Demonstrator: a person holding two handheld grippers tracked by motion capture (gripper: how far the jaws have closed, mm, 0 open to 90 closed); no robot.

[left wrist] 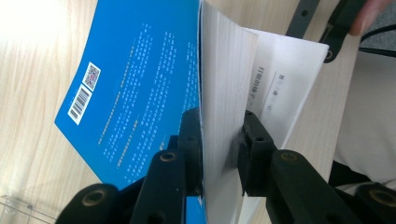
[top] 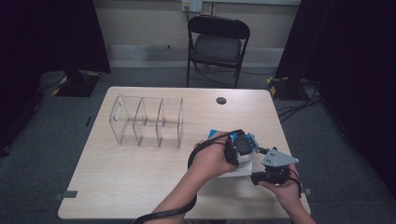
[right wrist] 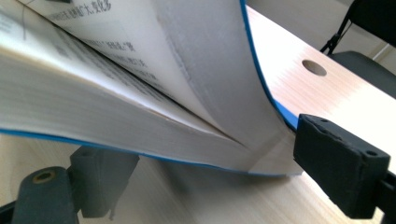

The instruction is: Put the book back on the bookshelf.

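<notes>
Near the right edge of the pale wooden tabletop [top: 140, 177], a person's left gripper [left wrist: 222, 149] is clamping its black jaws tight on a thick sheaf of white pages of a blue-covered paperback book [left wrist: 135, 93], lifting the cover away from the remaining pages. The right gripper [right wrist: 205, 182] is waiting at the book's corner, jaws spread wide and gripping nothing. A clear plastic three-slot organiser [top: 147, 121] is standing toward the table's far left.
</notes>
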